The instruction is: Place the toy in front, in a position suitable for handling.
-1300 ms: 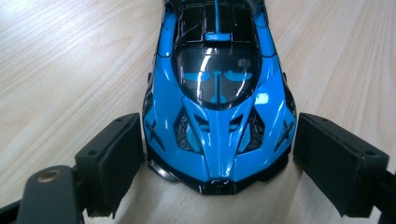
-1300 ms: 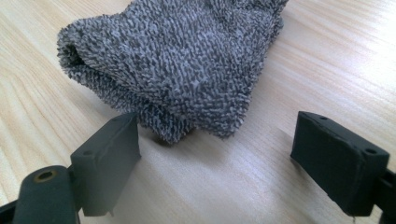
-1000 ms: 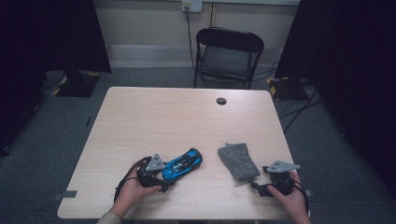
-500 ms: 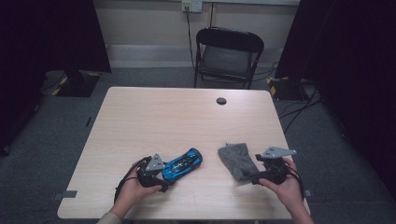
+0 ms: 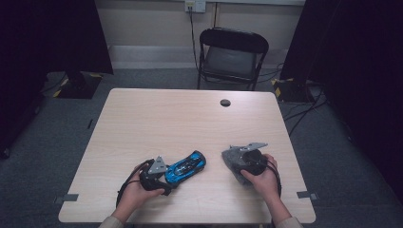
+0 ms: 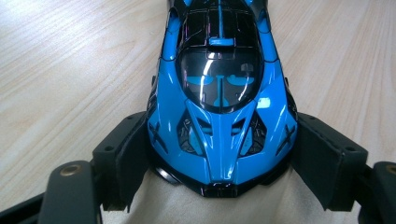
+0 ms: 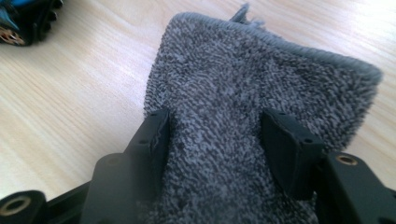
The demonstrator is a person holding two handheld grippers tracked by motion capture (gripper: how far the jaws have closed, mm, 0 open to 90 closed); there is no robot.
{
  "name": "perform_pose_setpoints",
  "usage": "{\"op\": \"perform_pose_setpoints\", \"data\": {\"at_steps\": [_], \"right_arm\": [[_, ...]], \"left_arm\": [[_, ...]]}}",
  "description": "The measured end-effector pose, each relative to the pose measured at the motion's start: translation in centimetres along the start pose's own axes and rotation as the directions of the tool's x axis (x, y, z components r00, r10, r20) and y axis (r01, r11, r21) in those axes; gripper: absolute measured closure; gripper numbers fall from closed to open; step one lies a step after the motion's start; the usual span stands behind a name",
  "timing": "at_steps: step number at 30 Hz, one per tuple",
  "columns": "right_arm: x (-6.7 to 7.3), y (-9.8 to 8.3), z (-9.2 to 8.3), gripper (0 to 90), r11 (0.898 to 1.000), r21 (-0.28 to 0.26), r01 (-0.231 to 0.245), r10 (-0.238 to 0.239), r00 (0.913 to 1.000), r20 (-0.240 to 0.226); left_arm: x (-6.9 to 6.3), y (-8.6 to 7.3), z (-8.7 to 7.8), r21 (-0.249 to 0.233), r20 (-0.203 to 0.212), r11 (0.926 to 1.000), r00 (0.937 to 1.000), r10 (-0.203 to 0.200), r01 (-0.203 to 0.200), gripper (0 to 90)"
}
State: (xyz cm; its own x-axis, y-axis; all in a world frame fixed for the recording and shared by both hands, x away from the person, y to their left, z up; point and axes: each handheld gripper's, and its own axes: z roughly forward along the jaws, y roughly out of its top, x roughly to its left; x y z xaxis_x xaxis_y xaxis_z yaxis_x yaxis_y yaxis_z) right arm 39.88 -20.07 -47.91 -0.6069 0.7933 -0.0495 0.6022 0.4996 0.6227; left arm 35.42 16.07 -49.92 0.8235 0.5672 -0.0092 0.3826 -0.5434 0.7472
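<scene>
The left hand-held gripper (image 5: 159, 176) sits at the near left of the surface (image 5: 166, 123) with its jaws closed on the blue toy car (image 5: 186, 166). In the left gripper view the two black pads press against the car's flanks on either side of one end (image 6: 219, 116), and the car's body runs straight away from the camera across the wood. The jaws stand fairly wide, since the car fills the gap between them. In the high view the car lies at a slant, its far end pointing up and to the right, resting on the surface.

The right hand-held gripper (image 5: 248, 159) is at the near right, lying over the grey cloth (image 5: 233, 156). Its jaws have just been closing and stand about half open. In the right gripper view the folded, fuzzy cloth (image 7: 261, 93) lies between the two pads (image 7: 156, 135), which sit on its pile at either side. Whether they already pinch it I cannot tell; the fabric bulges up between them.

The car and the cloth lie near each other but apart, with bare wood between them. In the right gripper view a corner of the car (image 7: 21, 18) shows at the upper left, cut off by the edge. A small dark round fitting (image 5: 225, 102) sits in the surface at the far side, and a black folding chair (image 5: 232, 57) stands beyond the far edge. The room around is dark, with cables on the floor at the right that are hard to make out. The person's hand covers much of the cloth's near part in the high view.
</scene>
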Motion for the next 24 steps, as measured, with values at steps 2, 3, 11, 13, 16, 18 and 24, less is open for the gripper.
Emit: {"op": "perform_pose_setpoints", "data": {"at_steps": [2,3,11,13,16,18,24], "right_arm": [[0.3,-0.1,0.0,47.3,1.000,-0.001,0.017,-0.017,0.9996,0.022],[0.4,-0.1,-0.1,52.7,1.000,-0.001,0.023,-0.023,0.9993,0.030],[-0.2,-0.1,-0.5,75.2,1.000,0.014,0.014,-0.014,0.9999,0.008],[-0.3,0.3,-0.8,77.0,1.000,0.023,0.008,-0.007,0.9997,-0.022],[0.1,1.0,-1.5,77.2,1.000,0.013,0.028,-0.027,0.9982,-0.054],[1.7,2.5,-2.8,77.3,0.996,-0.031,0.088,-0.090,0.9902,-0.106],[5.4,4.9,-3.7,77.3,0.983,-0.098,0.156,-0.175,0.9589,-0.224]], "left_arm": [[0.0,0.0,0.0,-0.001,0.000,1.0000,1.0000,0.000,0.000,23.5],[0.0,0.0,0.0,-0.001,-0.001,1.0000,1.0000,0.000,0.000,23.5],[0.0,0.0,0.0,-0.002,-0.001,1.0000,1.0000,-0.001,0.001,23.5],[0.0,0.0,0.0,-0.002,-0.001,1.0000,1.0000,-0.001,0.001,23.5],[0.0,0.0,0.0,-0.001,-0.001,1.0000,1.0000,0.000,0.000,23.5],[0.0,0.0,0.0,-0.002,-0.001,1.0000,1.0000,0.000,0.000,23.5],[0.0,0.0,0.0,-0.001,-0.001,1.0000,1.0000,0.000,0.000,23.5]]}}
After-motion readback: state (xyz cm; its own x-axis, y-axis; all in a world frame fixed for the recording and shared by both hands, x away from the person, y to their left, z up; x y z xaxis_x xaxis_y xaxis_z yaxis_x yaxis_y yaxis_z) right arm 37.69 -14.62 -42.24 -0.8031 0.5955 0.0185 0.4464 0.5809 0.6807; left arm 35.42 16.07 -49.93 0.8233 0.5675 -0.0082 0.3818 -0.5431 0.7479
